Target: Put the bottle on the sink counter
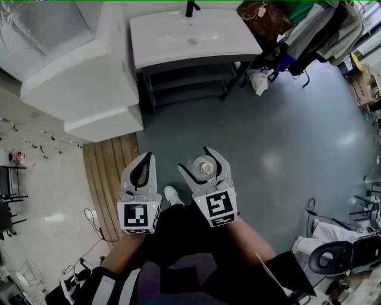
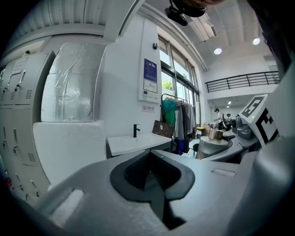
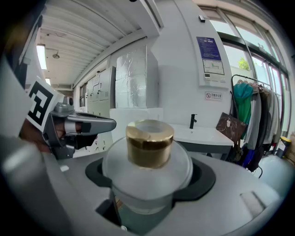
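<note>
A frosted bottle (image 1: 204, 167) with a gold cap (image 3: 150, 142) stands upright between the jaws of my right gripper (image 1: 196, 159), which is shut on its rounded body (image 3: 147, 184). I hold it low over the grey floor, close to my body. The white sink counter (image 1: 161, 47) with a black faucet (image 1: 191, 7) stands well ahead, and it also shows in the left gripper view (image 2: 136, 143) and the right gripper view (image 3: 207, 136). My left gripper (image 1: 146, 158) is beside the right one, jaws shut on nothing (image 2: 151, 156).
A large white stepped cabinet (image 1: 77, 71) stands left of the sink. Dark shelves (image 1: 190, 83) sit under the counter. A brown bag (image 1: 265, 18) and a rack of clothes (image 1: 321, 30) are on the sink's right. A wooden floor strip (image 1: 110, 179) and a chair (image 1: 333, 256) flank me.
</note>
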The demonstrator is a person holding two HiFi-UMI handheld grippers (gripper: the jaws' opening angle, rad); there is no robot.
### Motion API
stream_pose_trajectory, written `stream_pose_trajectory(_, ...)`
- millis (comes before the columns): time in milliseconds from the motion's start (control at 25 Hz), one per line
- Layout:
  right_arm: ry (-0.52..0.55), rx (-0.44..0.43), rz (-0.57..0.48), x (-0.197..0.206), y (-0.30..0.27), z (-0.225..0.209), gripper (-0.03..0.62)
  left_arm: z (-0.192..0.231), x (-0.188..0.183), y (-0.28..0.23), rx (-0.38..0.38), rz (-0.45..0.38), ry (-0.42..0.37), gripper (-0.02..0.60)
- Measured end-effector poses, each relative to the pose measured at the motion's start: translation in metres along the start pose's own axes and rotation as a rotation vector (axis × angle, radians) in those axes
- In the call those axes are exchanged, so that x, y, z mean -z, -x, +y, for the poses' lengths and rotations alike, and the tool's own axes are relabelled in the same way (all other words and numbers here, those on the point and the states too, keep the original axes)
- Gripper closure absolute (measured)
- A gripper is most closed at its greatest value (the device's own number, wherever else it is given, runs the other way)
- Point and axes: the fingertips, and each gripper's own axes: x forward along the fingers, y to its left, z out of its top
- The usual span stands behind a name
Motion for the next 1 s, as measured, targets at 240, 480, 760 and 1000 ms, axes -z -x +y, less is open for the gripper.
stream_pose_trajectory(240, 0.0, 0.004, -0.001, 0.0, 0.0, -0.001, 0.253, -0.002, 0.002, 0.0, 0.003, -0.004, -0.001, 0.58)
stream_pose_trajectory(480, -0.028, 0.014, -0.025, -0.008, 0.002, -0.003, 0.253, -0.001, -0.006, 0.005, 0.002, -0.015, 0.0, 0.58)
stream_pose_trajectory(760, -0.055, 0.019, -0.08, -0.028, 0.004, -0.004, 0.252, 0.002, -0.008, 0.006, 0.004, -0.013, 0.004, 0.58)
stream_pose_trajectory(1000, -0.048, 0.039, -0.079, -0.032, 0.003, -0.013, 0.253, -0.002, -0.013, 0.001, 0.032, -0.015, -0.029, 0.58)
